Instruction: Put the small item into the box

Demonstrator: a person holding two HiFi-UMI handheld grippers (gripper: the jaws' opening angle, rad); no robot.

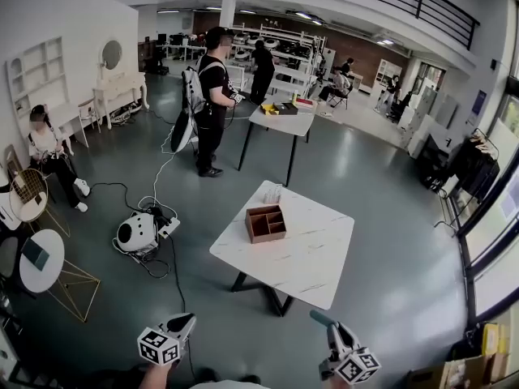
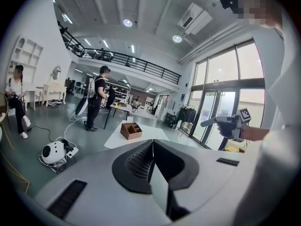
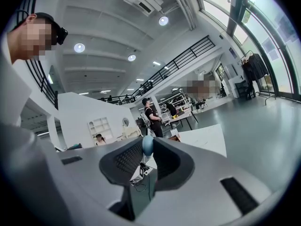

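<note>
Here's the picture from above: the box [image 1: 266, 223], a brown wooden tray split into compartments, sits near the far left corner of the white marbled counter [image 1: 312, 254], and nothing can be made out inside it from here. The person stands well back from that counter, with open grey floor [image 1: 381, 217] between them and it, both tools held out low at the bottom of the head view. The right tongs [image 3: 147, 143] are grasping the small item [image 3: 147, 145], a rounded blue-grey piece pinched right at the jaw tips, and they point roughly level toward the counter and the box on it. The left tongs [image 2: 151, 143] are clenched on nothing, jaws pressed together, with the box visible far ahead of them. So the pick-up looks done and the carry is the step in hand: the item is up in the air in the right tongs, well apart from the box. What comes next, by the look of it, is a walk in to the counter's near edge, then a reach with the right tongs until the item hangs over one compartment, a tilt downward, and only then a release. The grip is at the very tips on a rounded shape, so a steady hand on the approach seems wise, or the piece could slip and roll away.
</note>
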